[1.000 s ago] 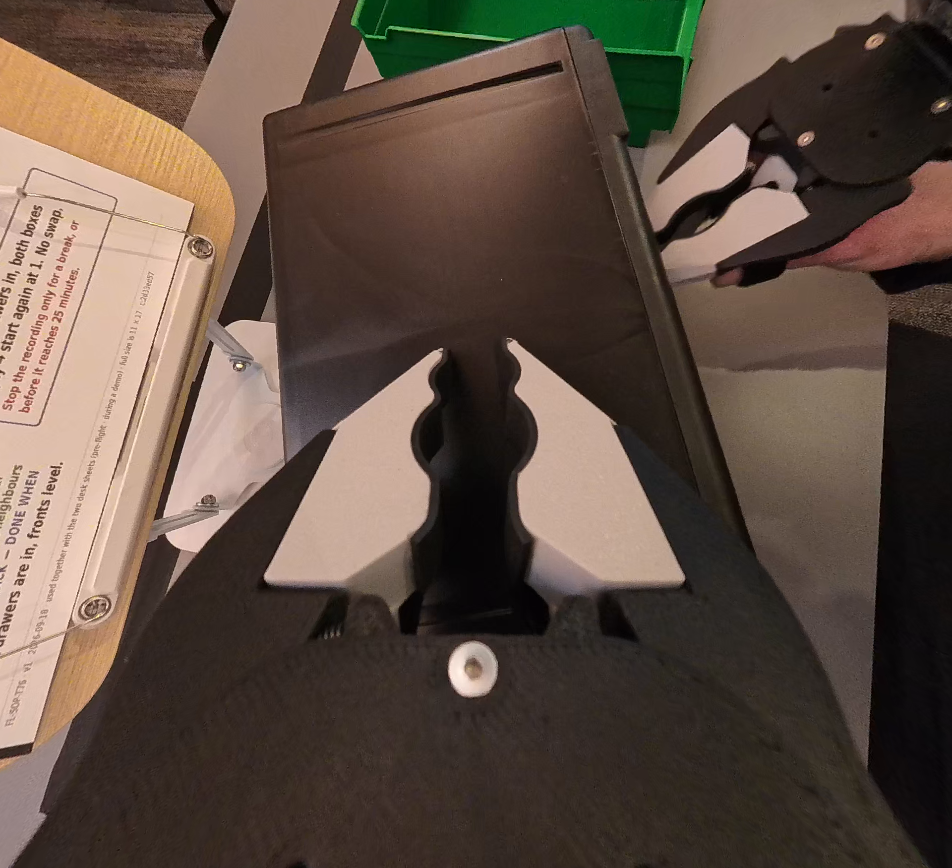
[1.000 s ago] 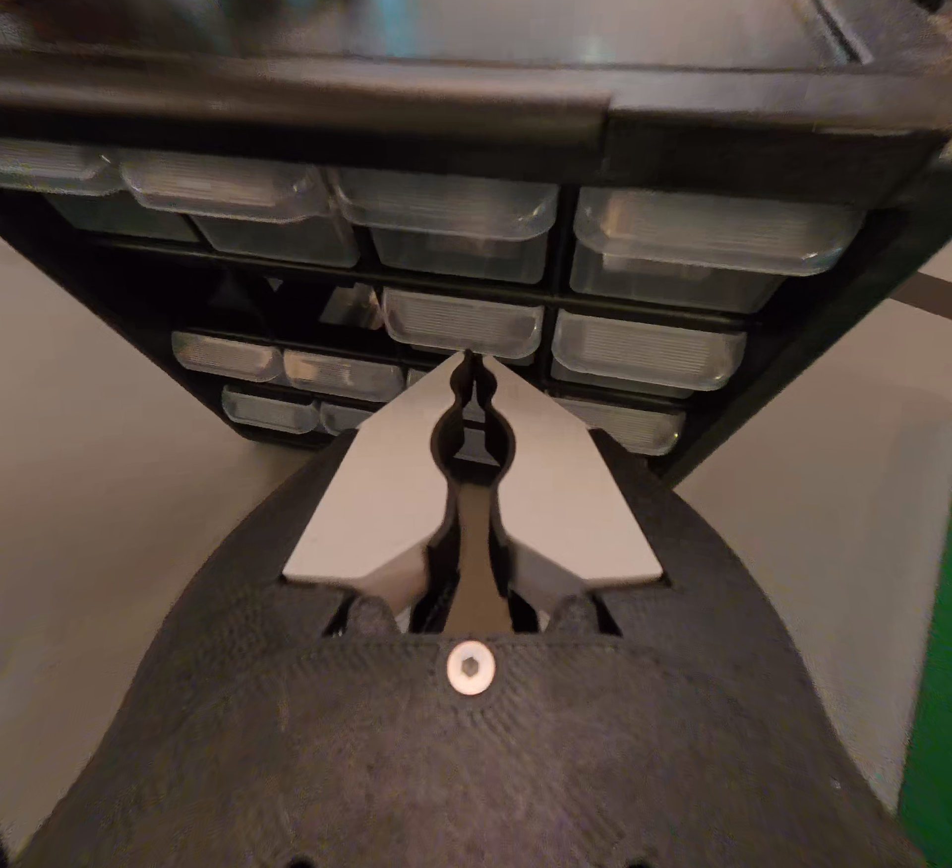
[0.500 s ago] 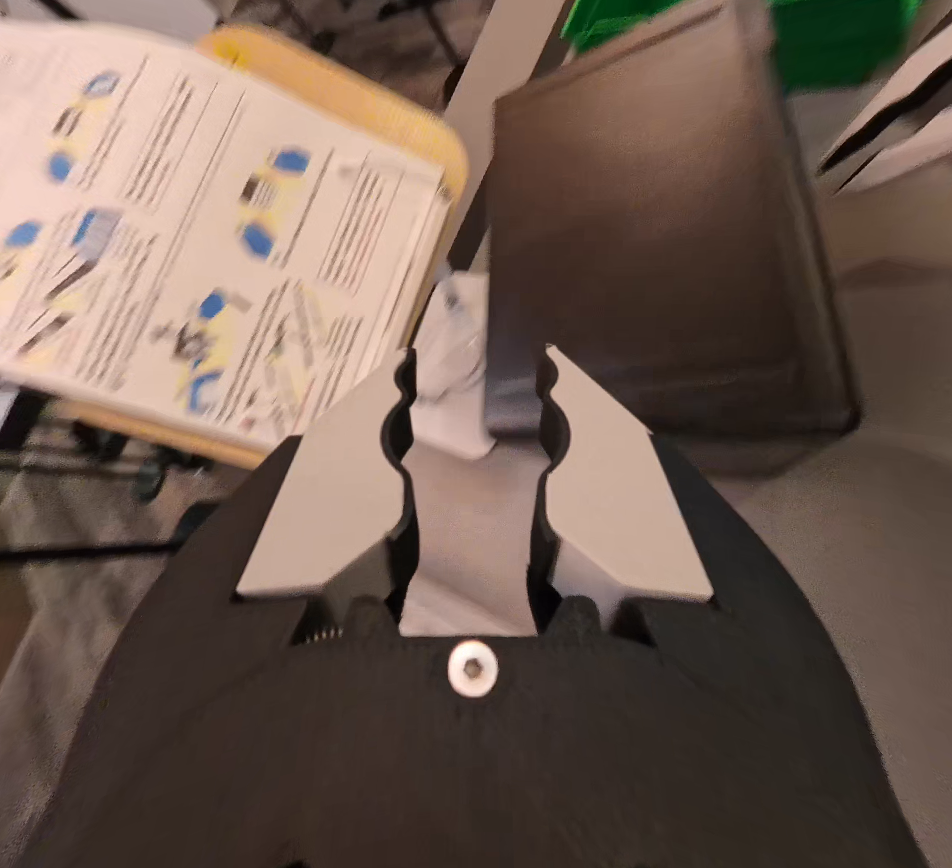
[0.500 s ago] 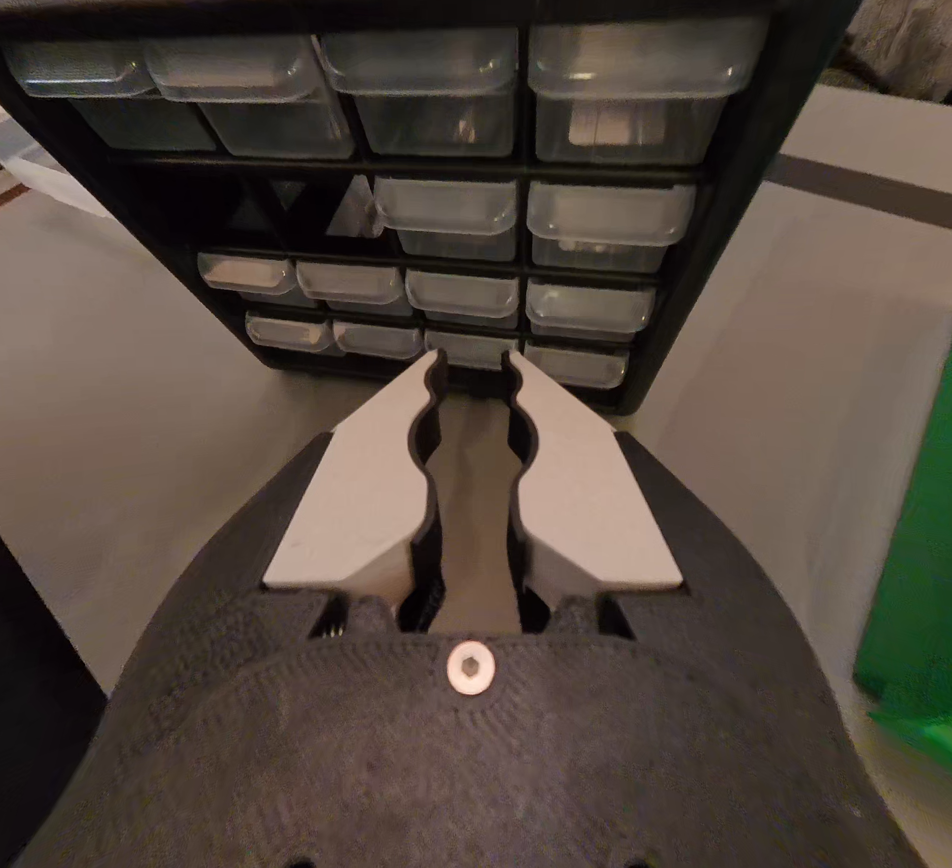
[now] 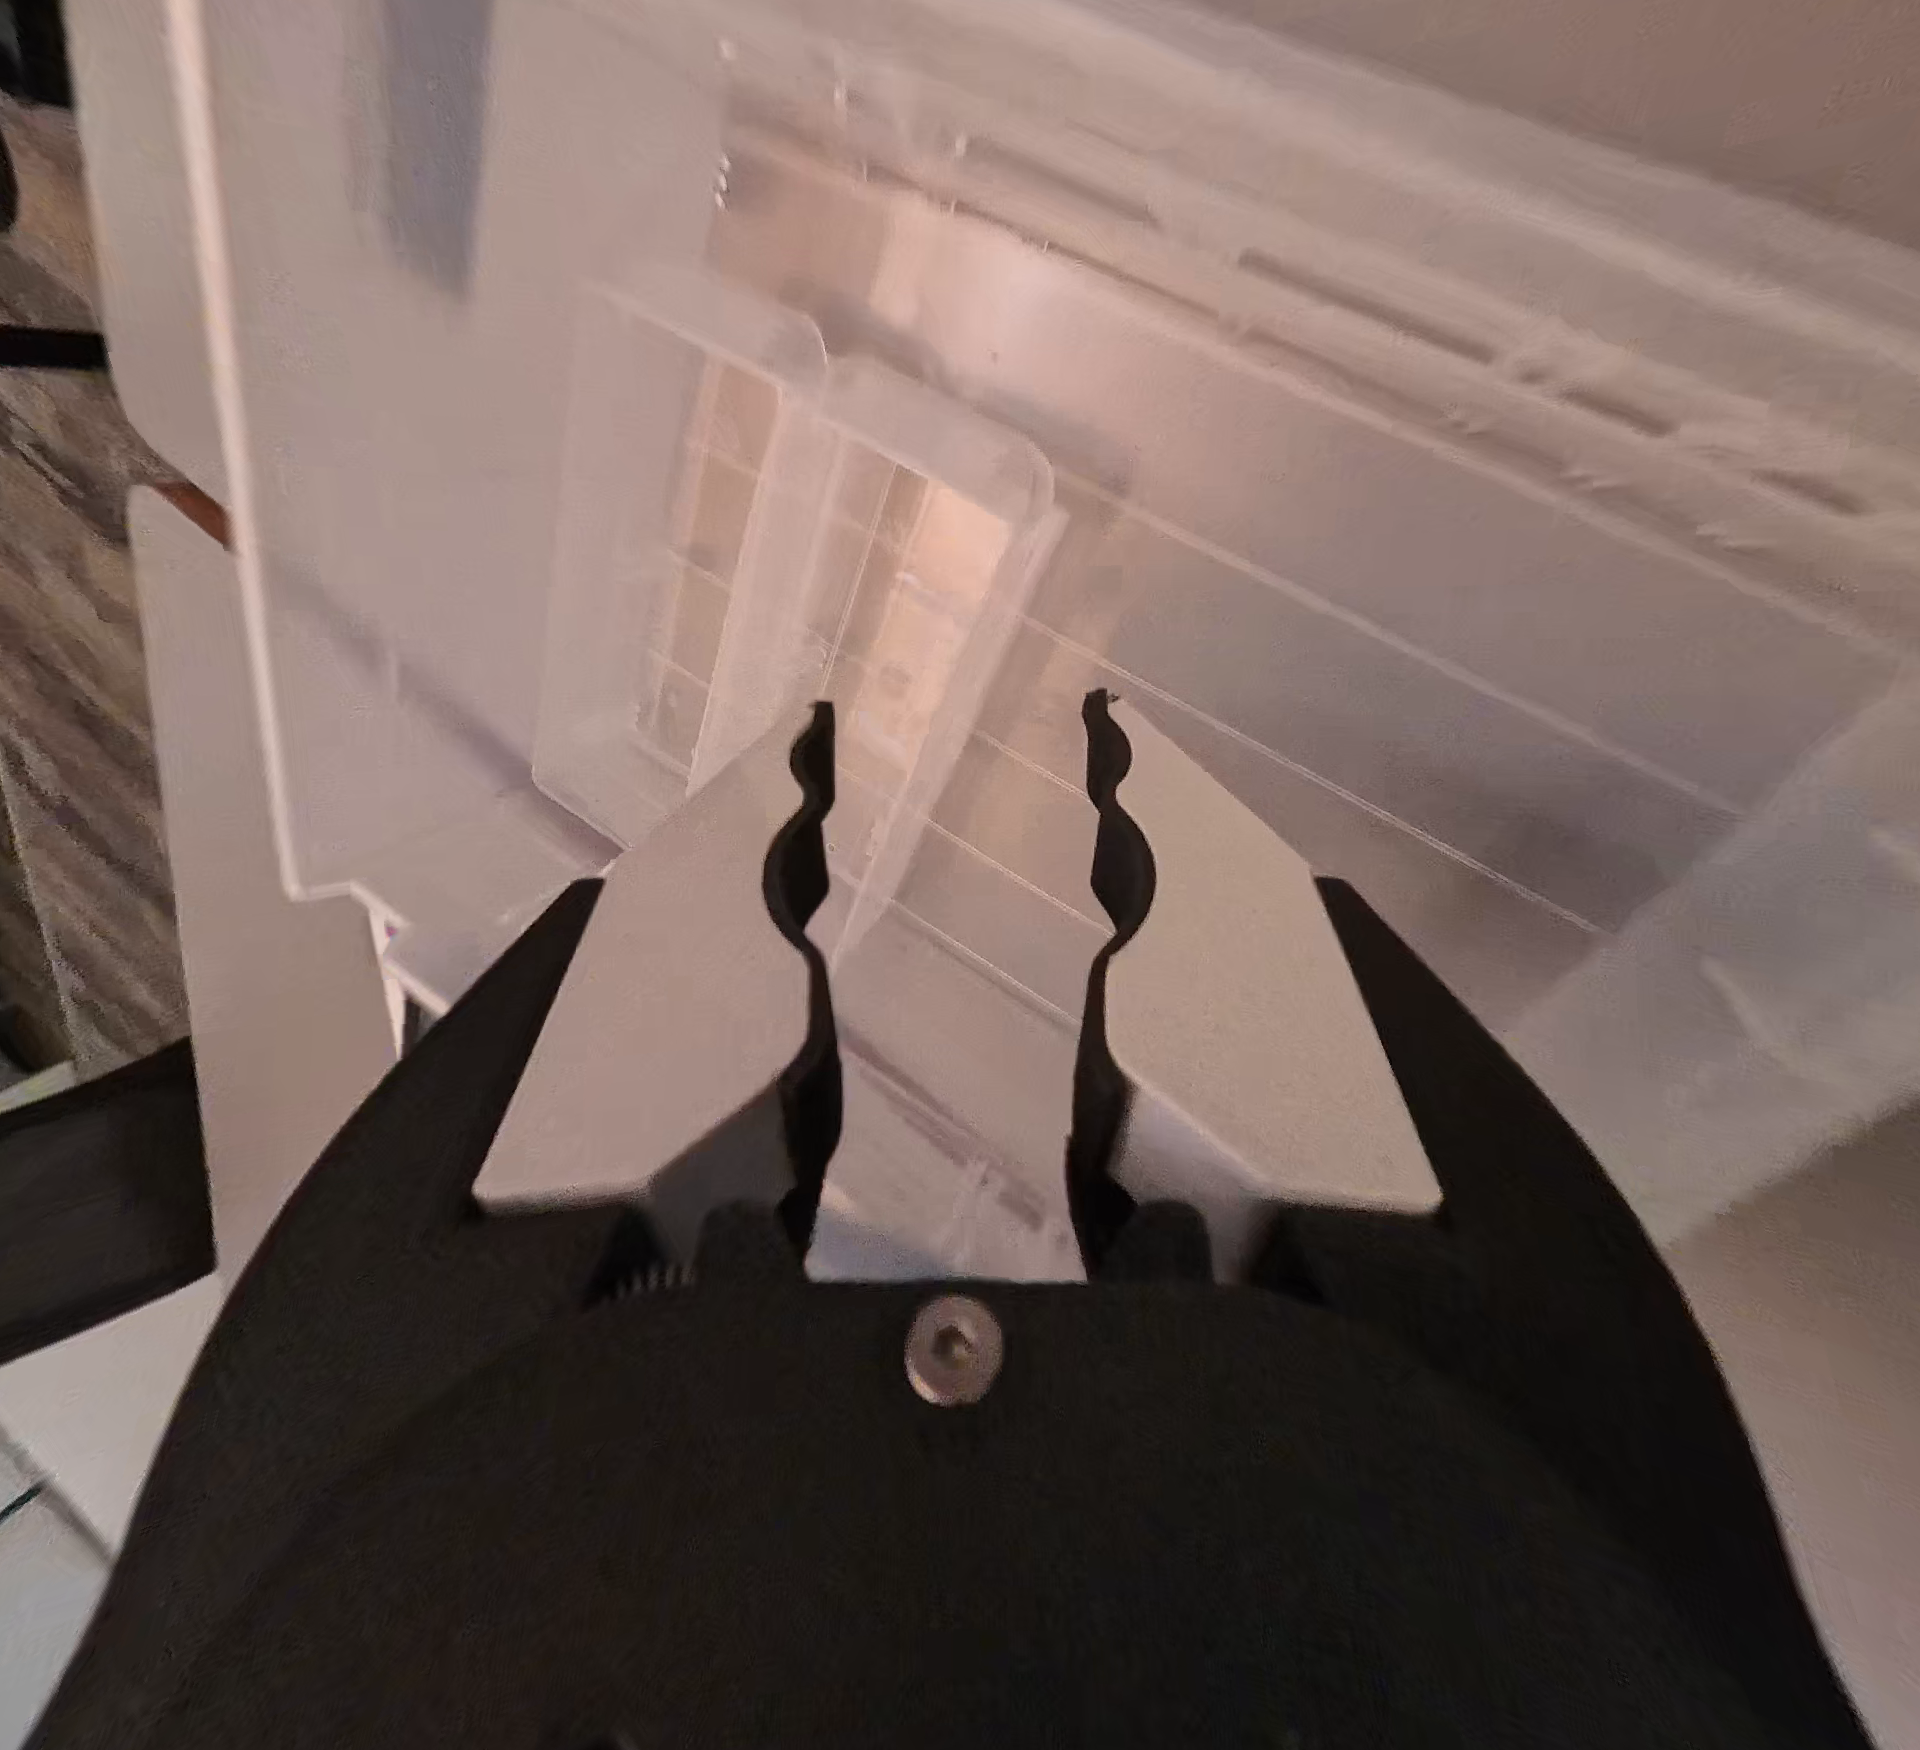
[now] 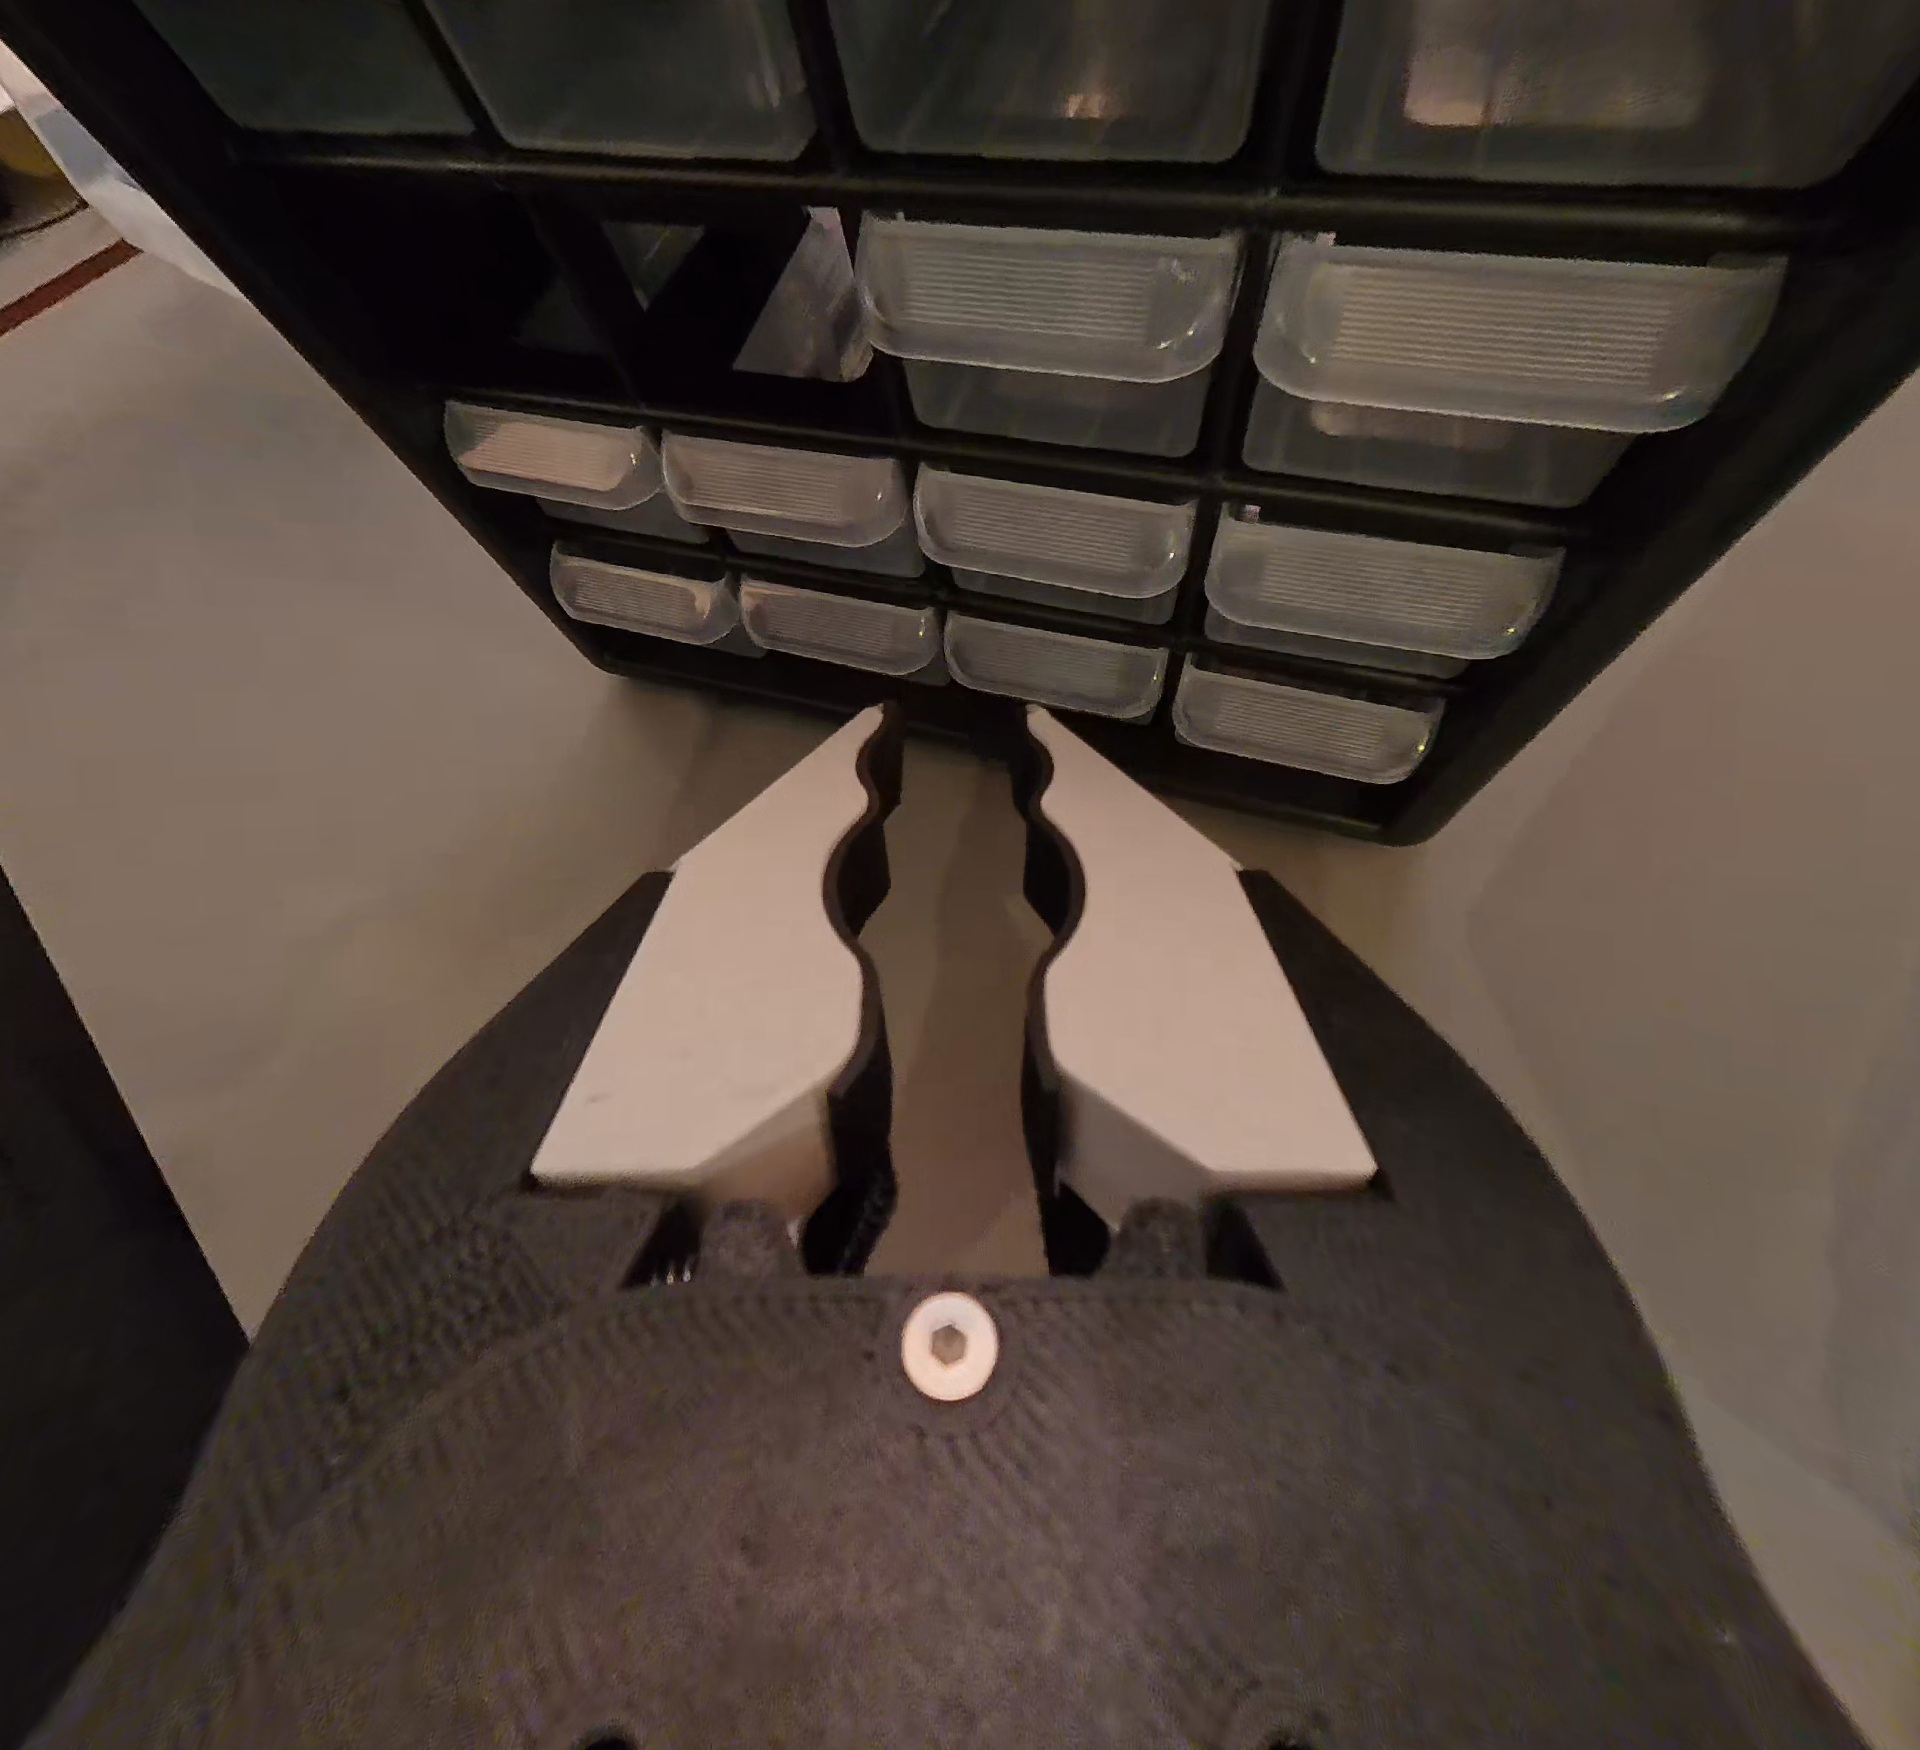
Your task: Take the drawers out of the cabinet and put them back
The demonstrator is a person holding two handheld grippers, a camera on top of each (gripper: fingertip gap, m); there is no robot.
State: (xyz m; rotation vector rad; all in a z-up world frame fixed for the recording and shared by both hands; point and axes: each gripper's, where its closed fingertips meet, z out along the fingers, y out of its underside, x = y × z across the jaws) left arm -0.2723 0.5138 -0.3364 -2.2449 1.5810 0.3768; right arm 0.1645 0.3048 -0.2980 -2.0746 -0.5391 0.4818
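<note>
In the right wrist view the black cabinet (image 6: 1039,196) stands on the table, front facing me, with several clear drawers (image 6: 1049,308) in it. Two slots at the left of the second row (image 6: 582,298) are empty. My right gripper (image 6: 961,713) is slightly open and empty, just in front of the bottom row. In the left wrist view my left gripper (image 5: 956,708) is open and empty above a translucent plastic bin (image 5: 1351,298). Two clear drawers (image 5: 904,578) lie side by side in the bin, just beyond the fingertips.
Grey table (image 6: 260,661) runs to the left and right of the cabinet. A dark edge (image 6: 62,1181) lies at the lower left of the right wrist view. Patterned floor (image 5: 62,765) shows left of the bin, with a black object (image 5: 94,1181) below it.
My left gripper swung away from above the cabinet top to the translucent bin and opened wider. My right gripper opened from nearly shut, dropped below the cabinet top and closed in on the lower drawer rows.
</note>
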